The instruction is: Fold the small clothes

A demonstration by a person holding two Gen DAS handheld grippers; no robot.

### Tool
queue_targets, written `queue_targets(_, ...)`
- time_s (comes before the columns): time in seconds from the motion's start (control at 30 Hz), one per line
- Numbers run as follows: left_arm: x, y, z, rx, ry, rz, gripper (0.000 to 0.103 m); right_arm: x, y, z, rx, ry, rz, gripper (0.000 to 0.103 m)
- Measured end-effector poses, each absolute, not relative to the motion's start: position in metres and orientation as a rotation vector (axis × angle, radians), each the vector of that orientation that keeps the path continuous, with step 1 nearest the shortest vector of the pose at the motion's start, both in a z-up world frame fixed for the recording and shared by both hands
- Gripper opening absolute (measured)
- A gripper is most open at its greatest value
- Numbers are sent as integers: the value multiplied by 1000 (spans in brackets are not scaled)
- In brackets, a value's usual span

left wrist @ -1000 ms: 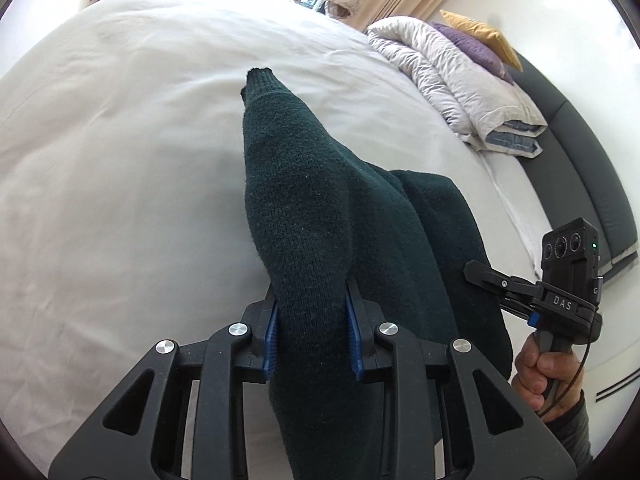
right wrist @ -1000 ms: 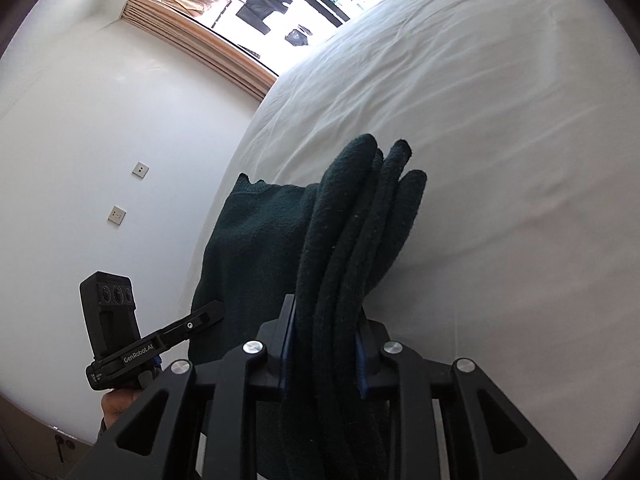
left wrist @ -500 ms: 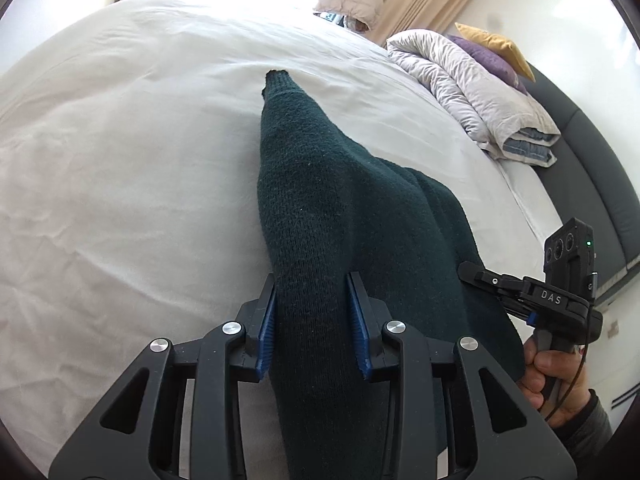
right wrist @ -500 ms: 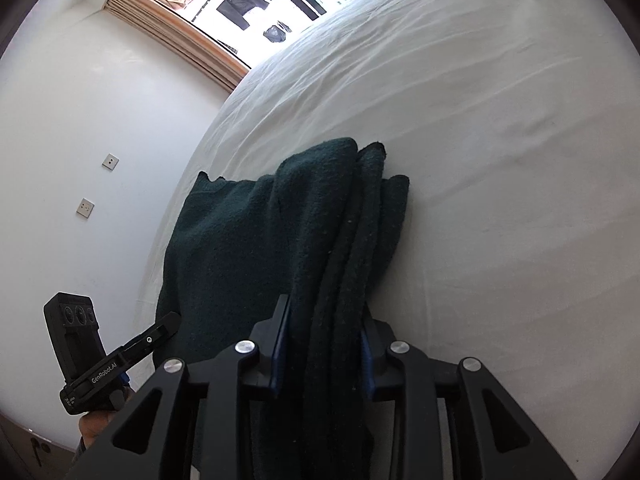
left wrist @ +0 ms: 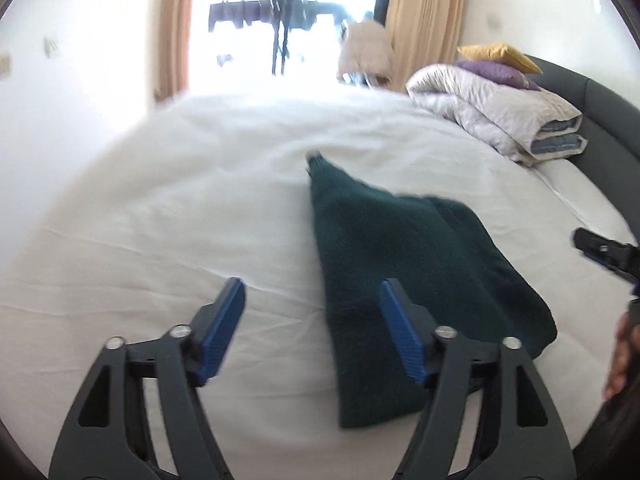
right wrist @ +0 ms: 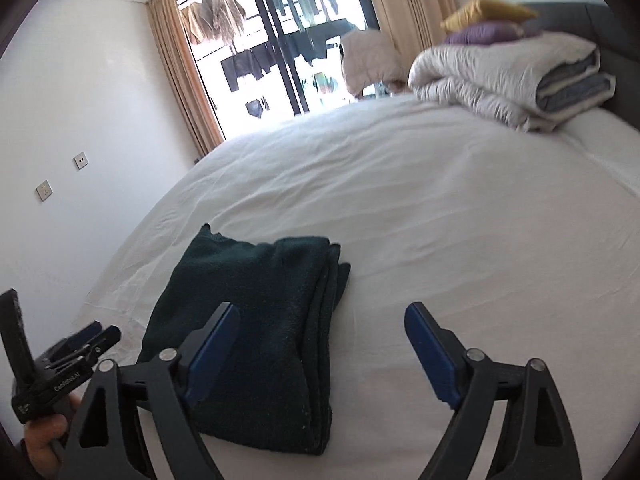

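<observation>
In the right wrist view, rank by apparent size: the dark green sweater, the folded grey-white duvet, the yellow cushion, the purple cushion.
1. Dark green knitted sweater, though it lies nearest the camera, which inflates it.
2. Folded grey-white duvet, farther away, so possibly bigger in reality.
3. Yellow cushion and purple cushion: alike, both partly hidden.

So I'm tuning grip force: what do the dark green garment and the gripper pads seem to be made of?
The garment looks like a thick knit, probably wool or acrylic: matte and fuzzy, with a ribbed cuff and soft stacked fold edges. The pads on the right gripper look like blue rubber or textured plastic, matte, with fine ridges; which one is unclear.
</observation>
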State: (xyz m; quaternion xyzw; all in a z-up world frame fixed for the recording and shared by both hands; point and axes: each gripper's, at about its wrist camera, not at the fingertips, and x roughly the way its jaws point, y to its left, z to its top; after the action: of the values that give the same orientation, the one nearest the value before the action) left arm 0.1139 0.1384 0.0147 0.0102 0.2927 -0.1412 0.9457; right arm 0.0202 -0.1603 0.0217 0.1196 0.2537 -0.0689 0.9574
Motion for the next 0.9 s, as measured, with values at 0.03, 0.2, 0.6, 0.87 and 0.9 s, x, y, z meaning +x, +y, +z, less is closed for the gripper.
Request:
queue_targets(0.03, 97, 143, 26, 32, 539, -254, 91, 4, -151, 29, 206, 467, -160, 103)
queue_targets(0.2, 18, 165, 84, 72, 258, -152, 103, -51, -121, 59, 151, 303, -219, 103)
queue_targets(0.6, -83, 185, 146, 162, 186, -25, 103, -117, -77, 132, 74, 227, -209, 103)
queue_targets(0.87, -93, 181, 111, 123, 468, -62, 103, -132, -59, 116, 41, 279, -247, 103)
queue_targets(0.9, -87, 179, 101, 125, 515, -66, 103, -129, -60, 108, 49, 308, -250, 103)
